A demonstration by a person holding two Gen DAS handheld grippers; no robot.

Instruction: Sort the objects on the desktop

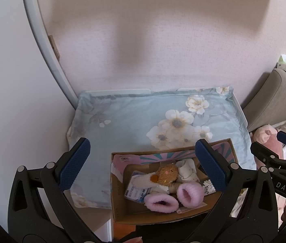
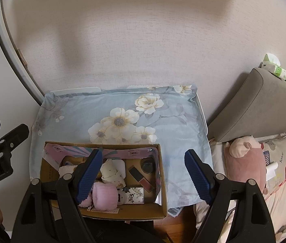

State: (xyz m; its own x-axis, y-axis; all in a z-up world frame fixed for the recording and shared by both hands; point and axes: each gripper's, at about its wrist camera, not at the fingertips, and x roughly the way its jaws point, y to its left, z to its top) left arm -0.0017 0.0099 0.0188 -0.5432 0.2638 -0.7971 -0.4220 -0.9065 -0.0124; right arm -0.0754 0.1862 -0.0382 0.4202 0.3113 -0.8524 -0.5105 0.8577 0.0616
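A cardboard box (image 1: 120,208) (image 2: 161,184) sits at the near edge of a small table covered by a blue floral cloth (image 1: 134,121) (image 2: 175,121). It holds pink fuzzy slippers (image 1: 161,202) (image 2: 104,199), a brown plush toy (image 1: 166,173), white socks (image 2: 112,172), a lip gloss tube (image 2: 140,179), a dark round compact (image 2: 148,166) and a small printed packet (image 2: 135,197). My left gripper (image 1: 140,166) is open and empty, above the box's left part. My right gripper (image 2: 143,175) is open and empty, above the box's right part.
A grey cushion (image 2: 260,109) with green-white packets (image 2: 280,73) stands to the right. A pink plush pig (image 2: 244,158) lies on bedding beside the table. A white wall is behind and a white panel to the left.
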